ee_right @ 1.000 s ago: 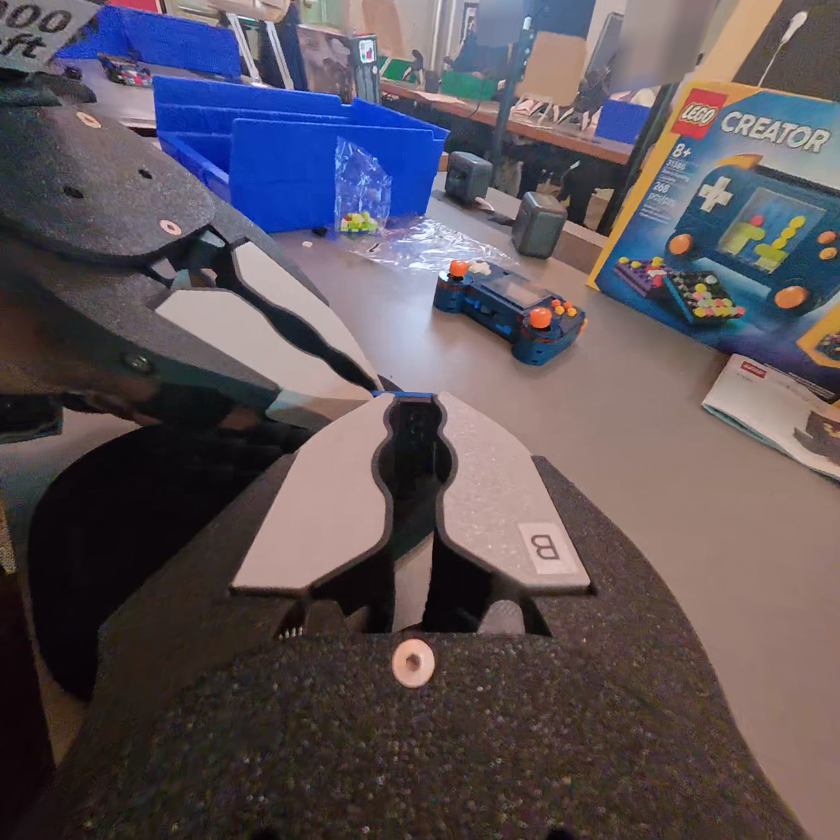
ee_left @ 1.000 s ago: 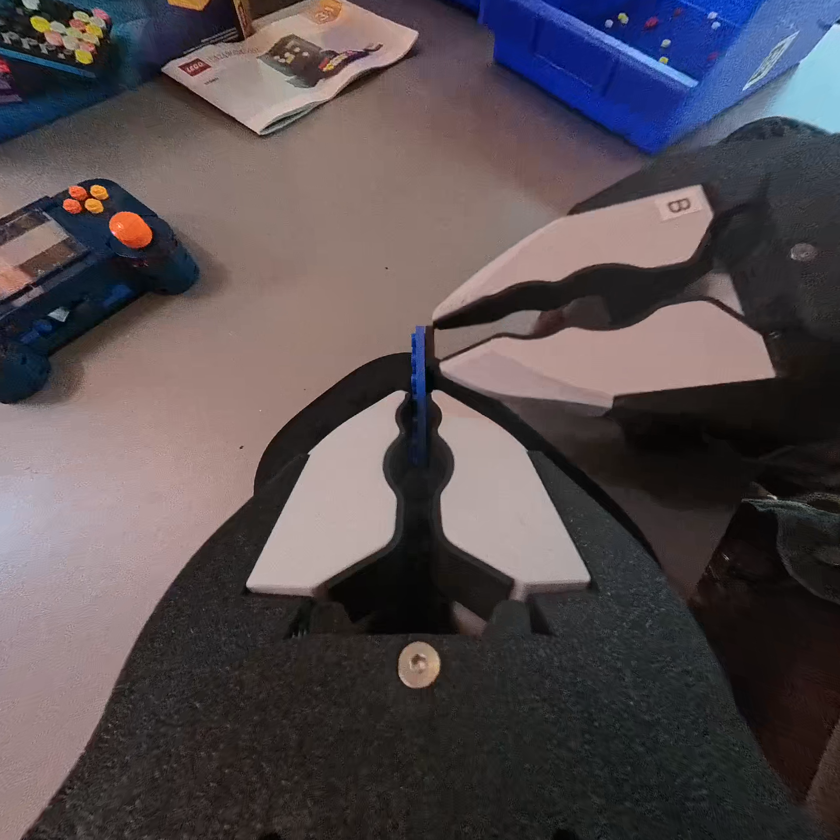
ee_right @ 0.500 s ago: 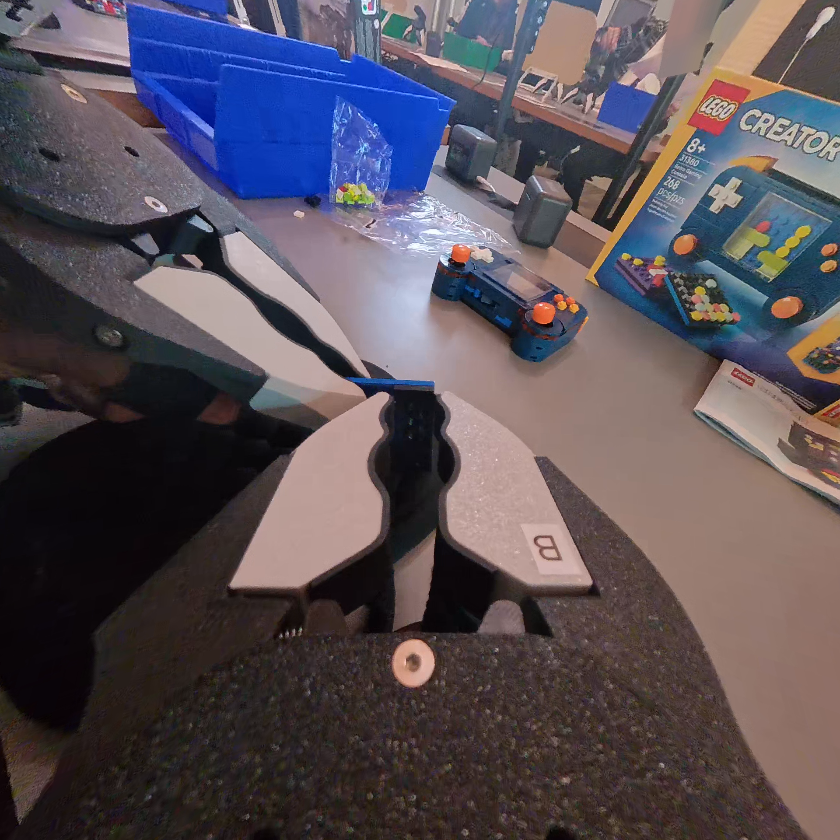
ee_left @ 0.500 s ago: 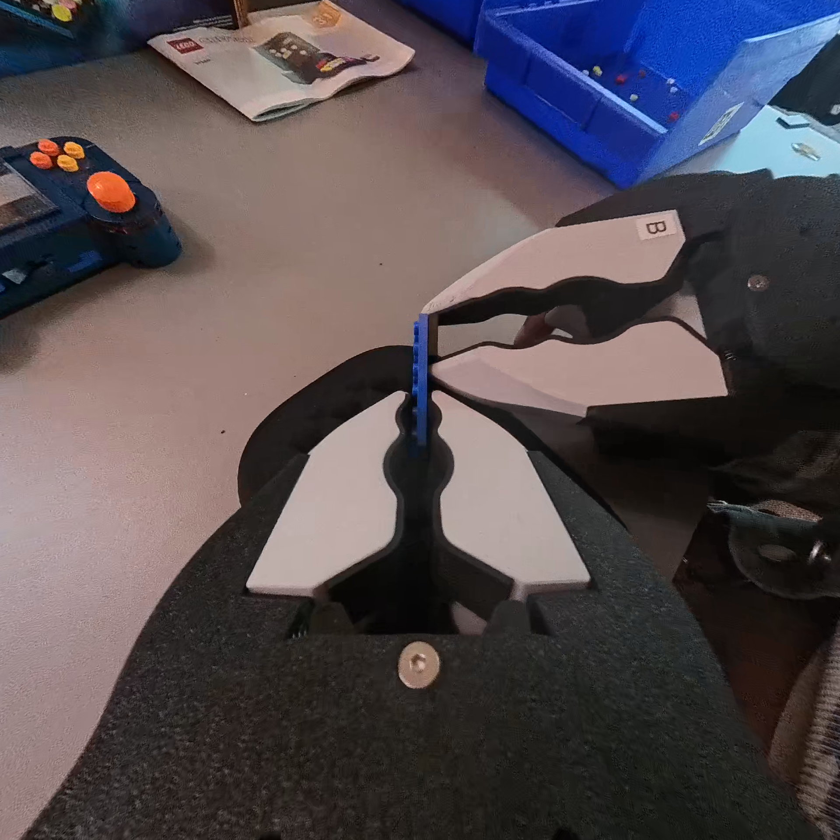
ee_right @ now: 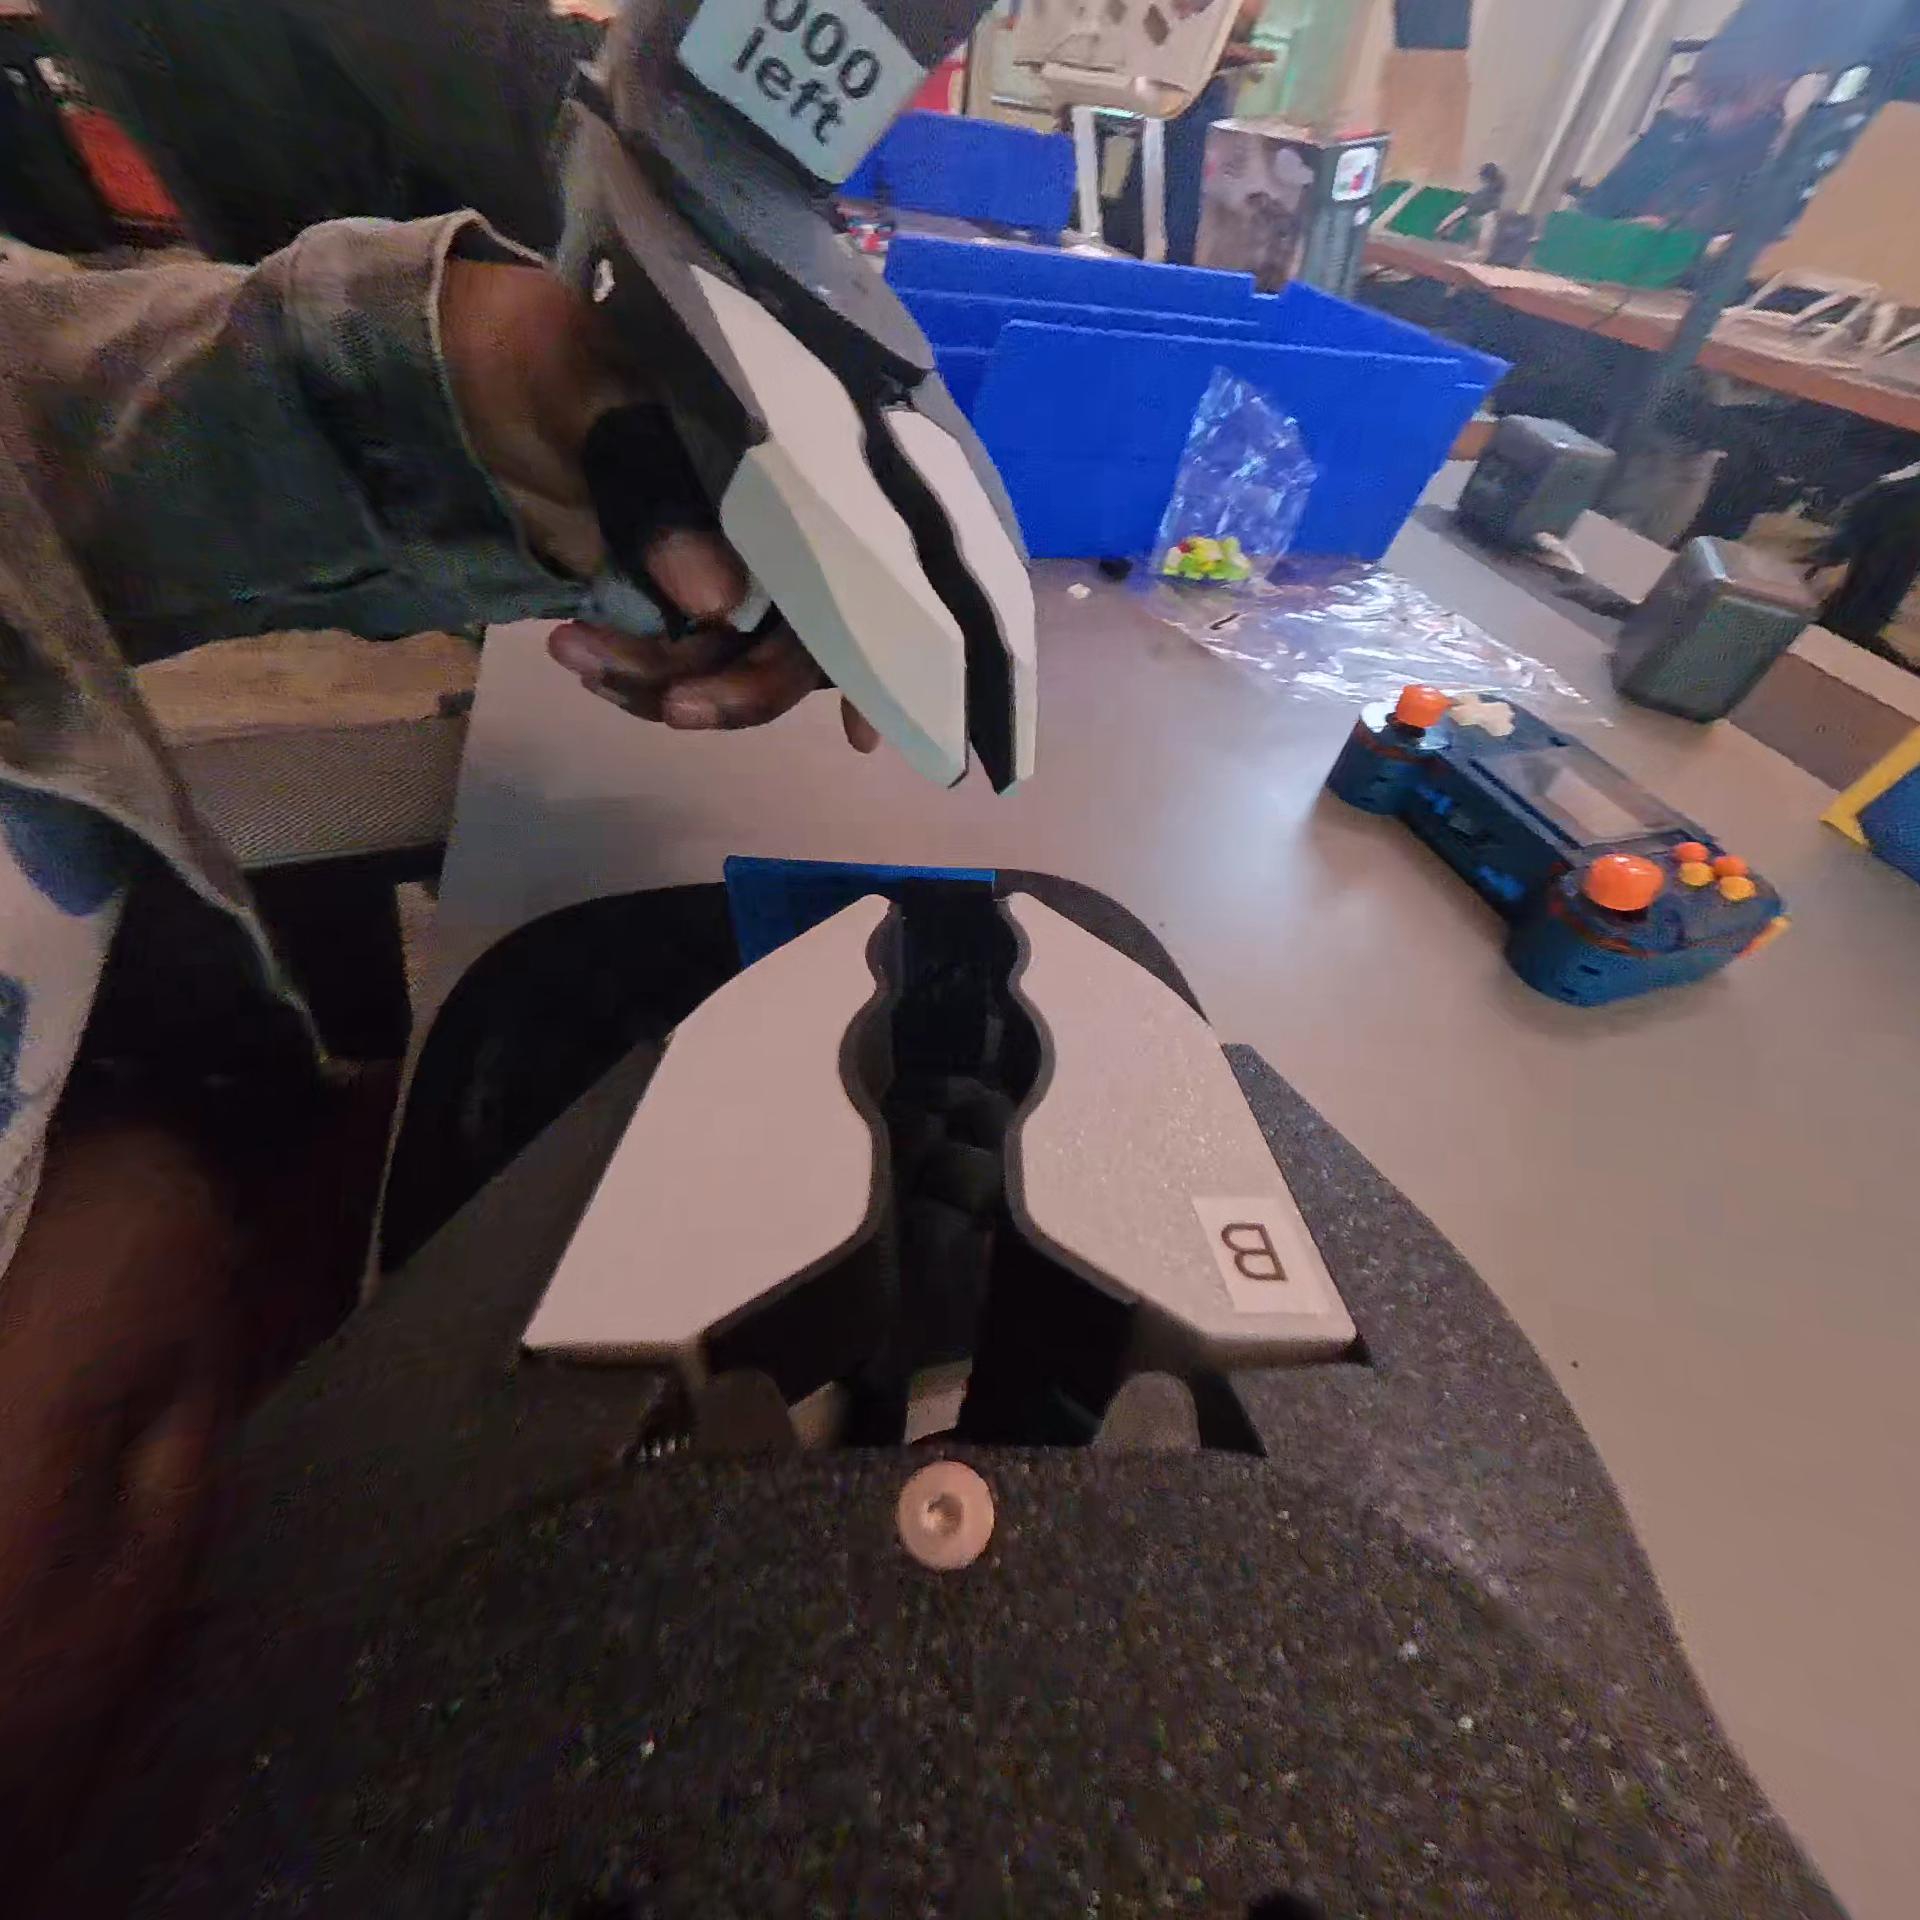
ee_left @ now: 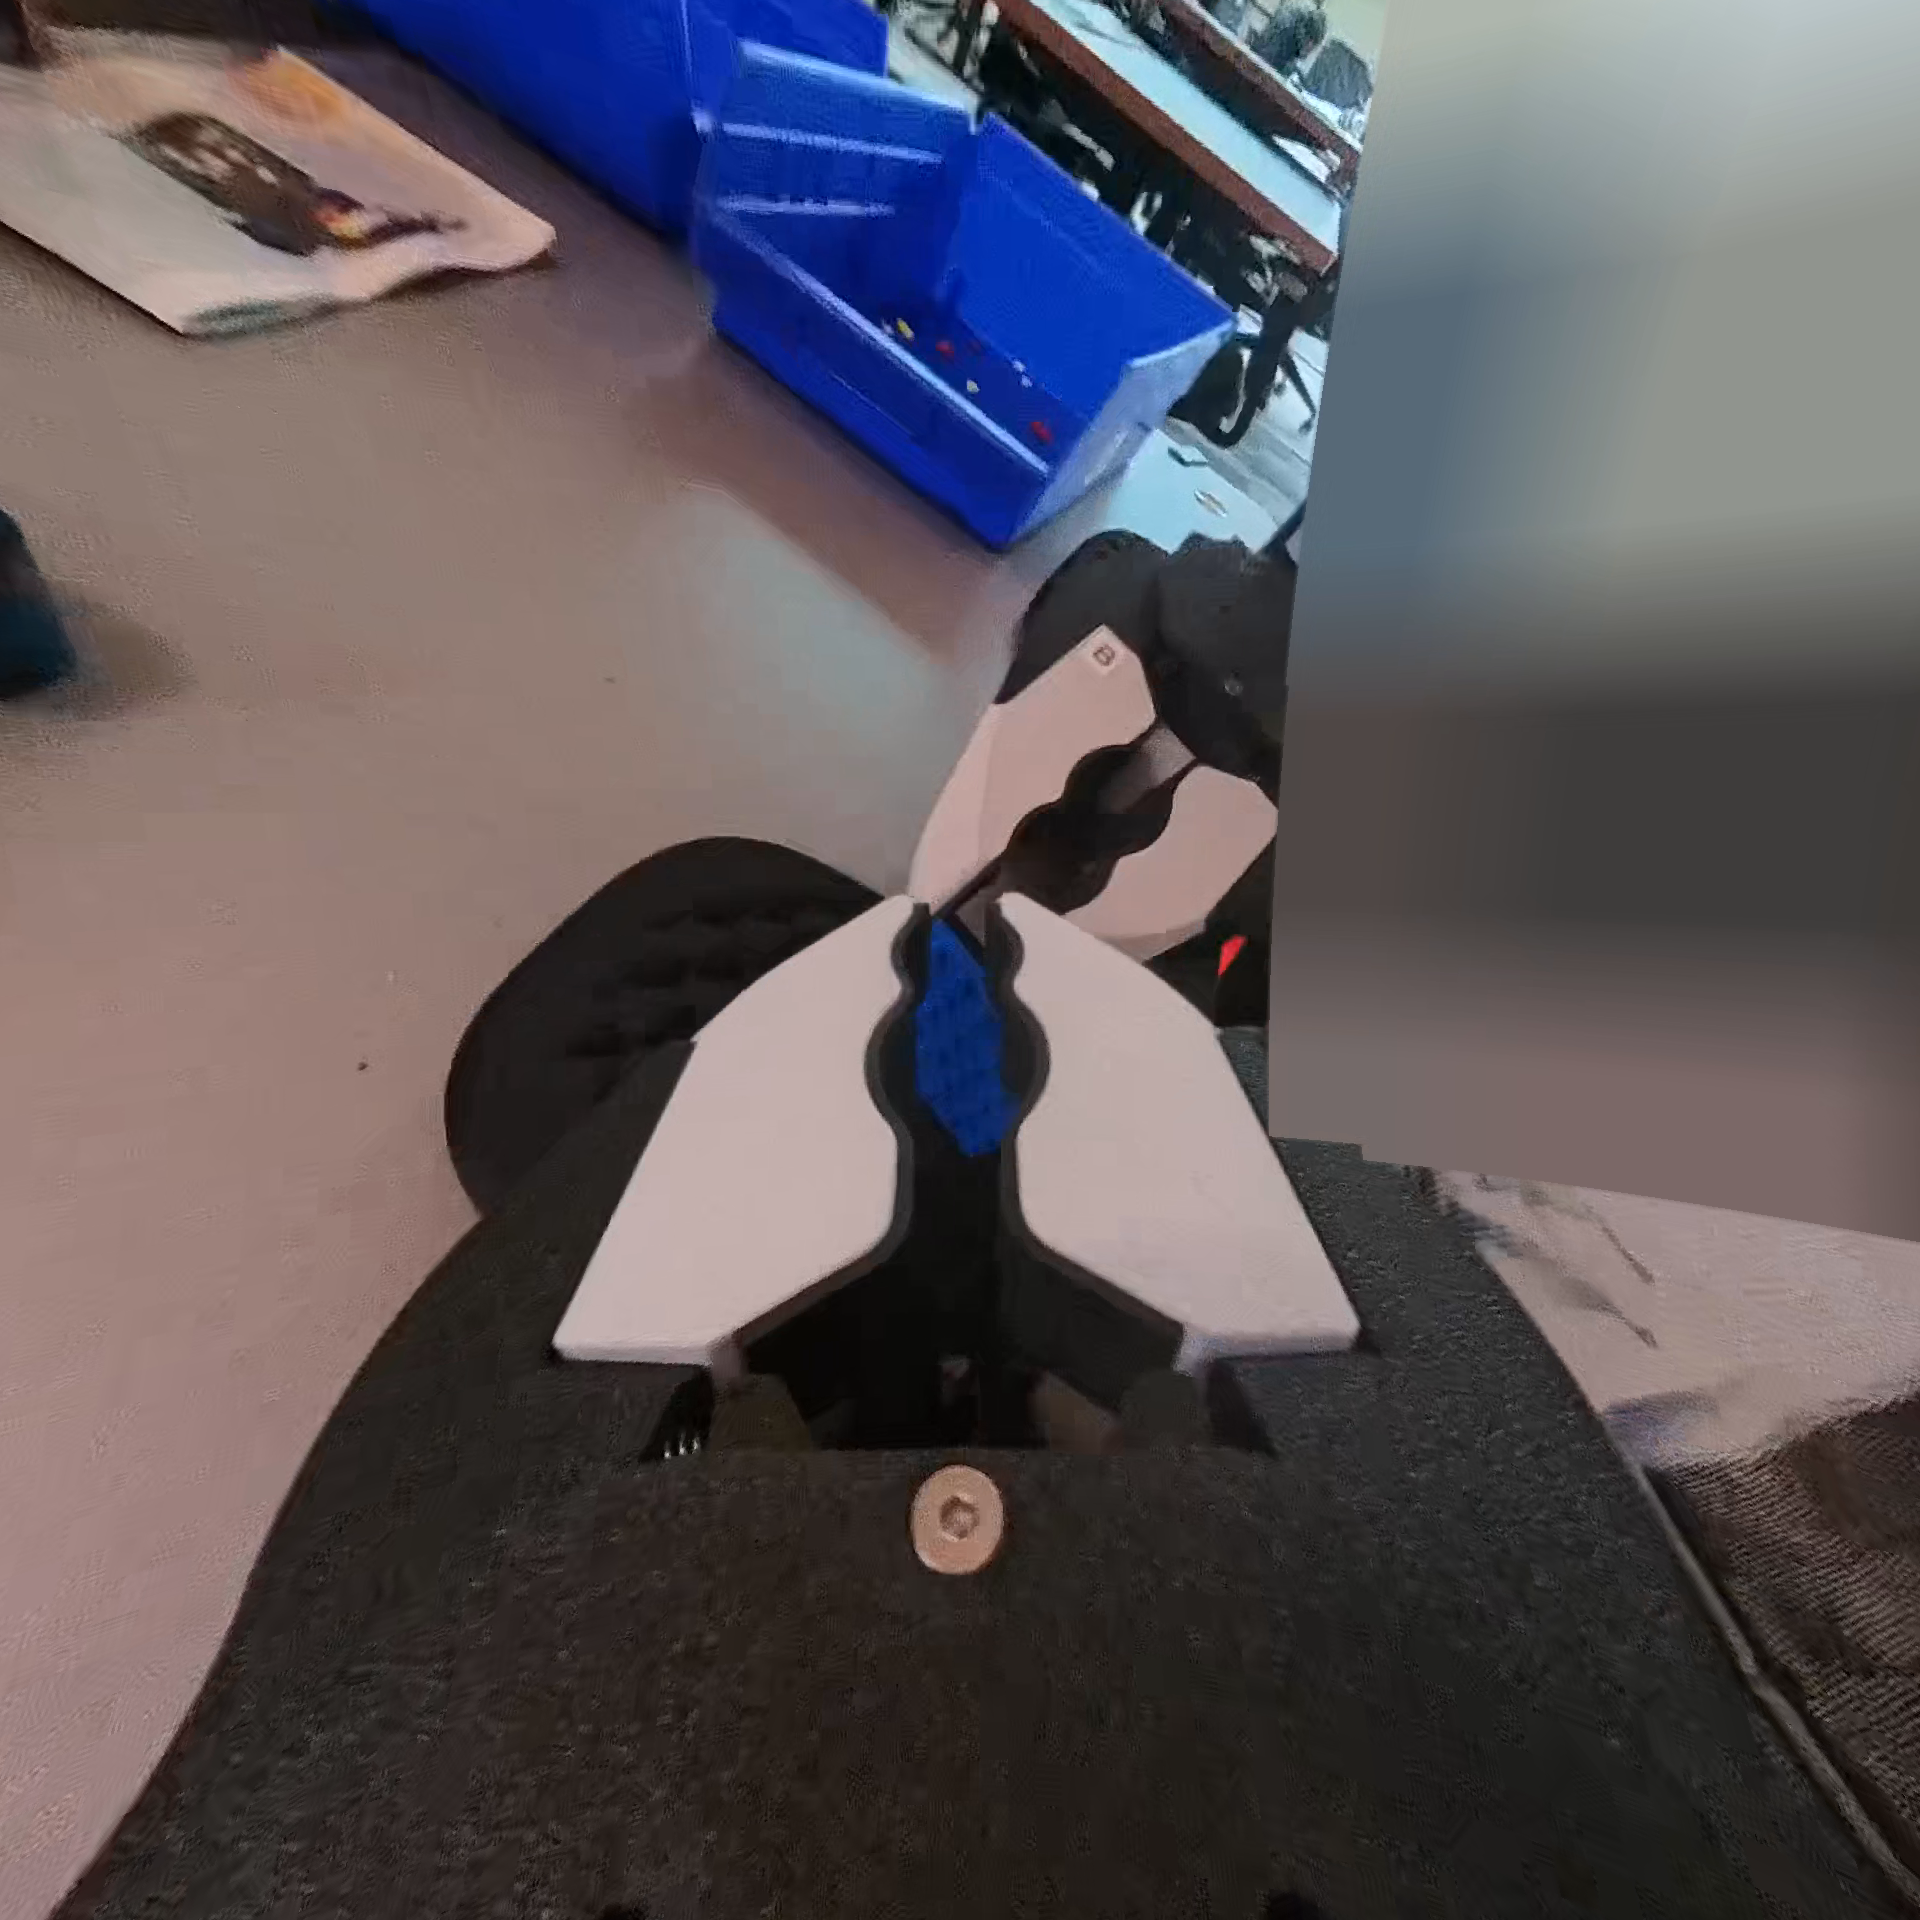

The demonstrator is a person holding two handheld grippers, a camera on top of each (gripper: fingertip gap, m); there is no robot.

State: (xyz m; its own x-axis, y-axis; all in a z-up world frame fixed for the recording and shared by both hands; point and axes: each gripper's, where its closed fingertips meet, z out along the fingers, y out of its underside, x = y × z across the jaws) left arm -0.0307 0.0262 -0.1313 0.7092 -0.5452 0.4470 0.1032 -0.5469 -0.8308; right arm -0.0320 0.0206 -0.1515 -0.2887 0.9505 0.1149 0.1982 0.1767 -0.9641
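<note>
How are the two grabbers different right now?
The right gripper pinches a blue plate by its edge, while the left gripper holds nothing. The left gripper hangs higher and points down, apart from the plate; the right gripper points forward over the table. Both have pale fingers with black pads.

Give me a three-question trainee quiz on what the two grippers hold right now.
1. True or false: the left gripper grips the blue plate.
2. Which thing lies on the table to the right of the right gripper? A) a red mug B) a dark blue brick-built game console C) scissors
3. Fill in: the clear bag stands in front of a ___ bin.
Key: 1 false, the right gripper holds it and the left hangs above, apart; 2 B; 3 blue.
</note>
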